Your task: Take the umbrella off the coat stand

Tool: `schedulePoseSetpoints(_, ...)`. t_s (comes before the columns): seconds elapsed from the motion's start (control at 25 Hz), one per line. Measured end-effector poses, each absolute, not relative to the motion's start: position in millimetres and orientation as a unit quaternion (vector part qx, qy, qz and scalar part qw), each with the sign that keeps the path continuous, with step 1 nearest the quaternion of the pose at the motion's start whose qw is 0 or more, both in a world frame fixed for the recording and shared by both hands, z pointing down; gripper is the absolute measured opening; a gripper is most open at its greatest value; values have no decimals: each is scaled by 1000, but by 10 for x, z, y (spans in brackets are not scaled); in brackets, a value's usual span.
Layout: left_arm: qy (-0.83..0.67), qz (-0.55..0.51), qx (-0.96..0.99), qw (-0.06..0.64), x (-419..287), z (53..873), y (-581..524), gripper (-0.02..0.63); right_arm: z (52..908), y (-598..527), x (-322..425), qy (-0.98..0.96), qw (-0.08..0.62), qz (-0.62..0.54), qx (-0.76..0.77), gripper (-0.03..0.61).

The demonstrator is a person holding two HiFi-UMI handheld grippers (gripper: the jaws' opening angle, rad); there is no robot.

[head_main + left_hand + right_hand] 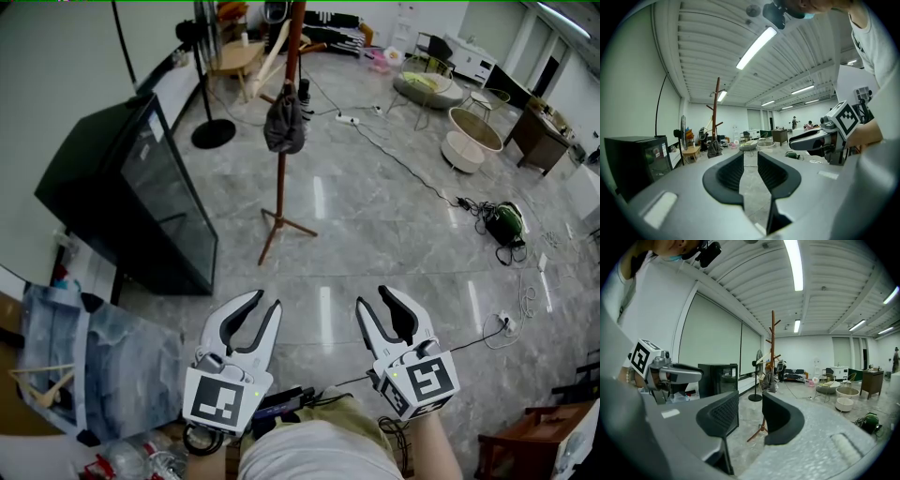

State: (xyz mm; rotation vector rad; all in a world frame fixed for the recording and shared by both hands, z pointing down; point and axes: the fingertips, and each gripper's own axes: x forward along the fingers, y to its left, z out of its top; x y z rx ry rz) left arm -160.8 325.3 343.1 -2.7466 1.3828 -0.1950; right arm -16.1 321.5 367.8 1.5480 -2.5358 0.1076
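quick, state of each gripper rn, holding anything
Left gripper: open, nothing between its jaws.
Right gripper: open, nothing between its jaws.

there are two grippers, a left gripper (265, 300) and a right gripper (373, 298), one brown coat stand (282, 178), one grey umbrella (284, 122) on it, one big black cabinet (112, 178), one fan (214, 133) on a pole, two round white tubs (475, 128) and one small green thing (506, 220).
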Motion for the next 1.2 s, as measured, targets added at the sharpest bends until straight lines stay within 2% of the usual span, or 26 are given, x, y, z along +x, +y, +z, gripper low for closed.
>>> schedulePoseSetpoints(0.64, 445, -68, -892, 40, -1685, 3441, 3380, 97, 3684, 3332, -134, -841, 78, 35, 535, 153)
schedulePoseSetpoints(1.2, 441, -69, -894, 39, -1539, 3476, 2919, 109, 3699, 2865, -78, -849, 73, 42, 521, 164)
